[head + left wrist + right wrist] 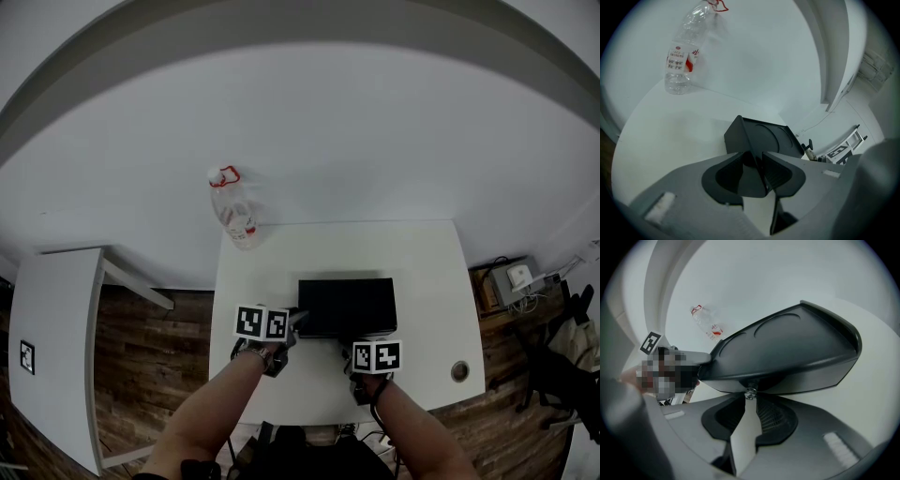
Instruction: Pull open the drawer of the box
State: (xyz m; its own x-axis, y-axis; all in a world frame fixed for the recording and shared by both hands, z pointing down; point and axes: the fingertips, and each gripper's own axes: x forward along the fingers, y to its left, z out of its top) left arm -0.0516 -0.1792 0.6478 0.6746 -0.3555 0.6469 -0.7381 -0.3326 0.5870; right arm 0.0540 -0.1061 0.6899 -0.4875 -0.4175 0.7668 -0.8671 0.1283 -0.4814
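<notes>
A low black box (347, 306) lies in the middle of the white table (427, 272). My left gripper (296, 322) is at the box's front left corner. In the left gripper view, that corner (740, 136) wedges between the pads, and the left gripper (757, 168) is shut on it. My right gripper (355, 349) is at the middle of the box's front. There, in the right gripper view, the small metal drawer knob (750, 393) sits between the tips of the right gripper (750, 398), which are closed on it. The drawer front shows no gap.
A clear plastic bottle (234, 208) with a red cap ring stands at the table's far left corner, well behind the box. A cable hole (459, 371) is near the front right corner. A second white table (52, 328) stands to the left over the wooden floor.
</notes>
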